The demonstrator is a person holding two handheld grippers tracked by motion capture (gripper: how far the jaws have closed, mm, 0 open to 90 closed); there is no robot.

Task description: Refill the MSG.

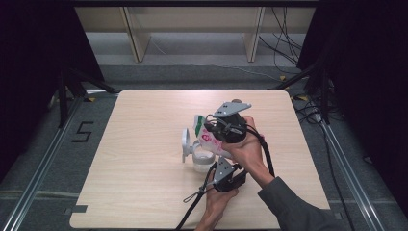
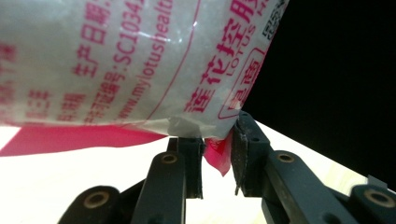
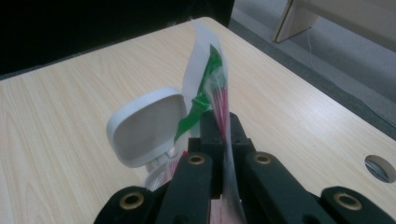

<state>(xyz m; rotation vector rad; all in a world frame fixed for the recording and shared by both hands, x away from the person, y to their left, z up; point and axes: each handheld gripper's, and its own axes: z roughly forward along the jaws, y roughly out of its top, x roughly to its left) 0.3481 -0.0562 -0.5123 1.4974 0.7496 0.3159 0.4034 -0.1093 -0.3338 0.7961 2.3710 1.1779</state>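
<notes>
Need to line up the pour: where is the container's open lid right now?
In the high view, the white lid stands up left of the bag, just left of table centre.

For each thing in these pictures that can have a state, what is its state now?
White plastic bag with red print: lifted and tilted over the container, held by both claws.
Clear plastic container: standing on the table, open.
White hinged lid: flipped up.
Left claw: shut on the bag's lower corner.
Right claw: shut on the bag's edge.
Light wooden table: bearing the container.
</notes>
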